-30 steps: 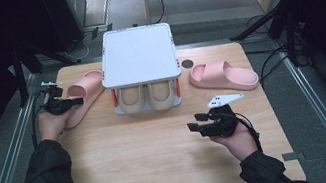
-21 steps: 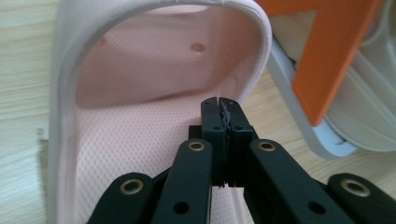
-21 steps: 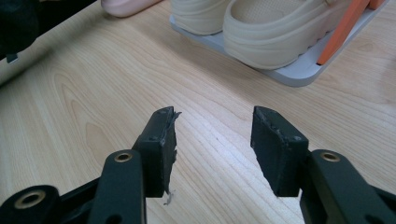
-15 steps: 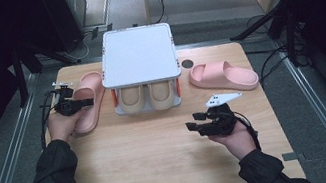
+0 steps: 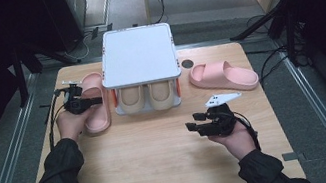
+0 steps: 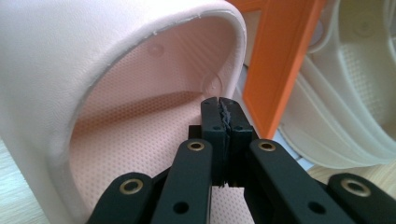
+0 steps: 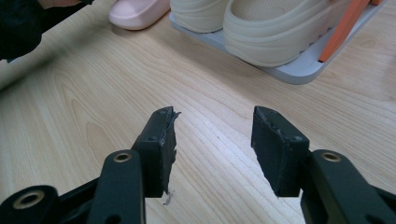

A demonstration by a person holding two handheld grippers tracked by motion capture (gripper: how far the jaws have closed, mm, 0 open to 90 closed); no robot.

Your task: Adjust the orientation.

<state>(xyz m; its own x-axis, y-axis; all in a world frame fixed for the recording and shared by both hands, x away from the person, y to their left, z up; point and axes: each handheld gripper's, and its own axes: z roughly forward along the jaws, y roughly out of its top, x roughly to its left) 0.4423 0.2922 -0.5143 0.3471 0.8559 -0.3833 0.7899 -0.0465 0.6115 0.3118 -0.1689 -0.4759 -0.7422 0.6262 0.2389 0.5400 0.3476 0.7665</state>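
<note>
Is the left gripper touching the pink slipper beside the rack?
Cannot tell. In the left gripper view the left gripper, jaws shut, points into the pink slipper, but neither contact nor gap shows plainly.

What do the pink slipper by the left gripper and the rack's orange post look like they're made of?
Pink slipper: probably moulded foam, EVA-like; matte skin, thick rounded strap edge with a slight seam, fine dimpled footbed. Orange post: likely hard plastic; flat, smooth, slightly glossy faces with crisp edges. The left gripper, shut, points into the slipper's opening.
</note>
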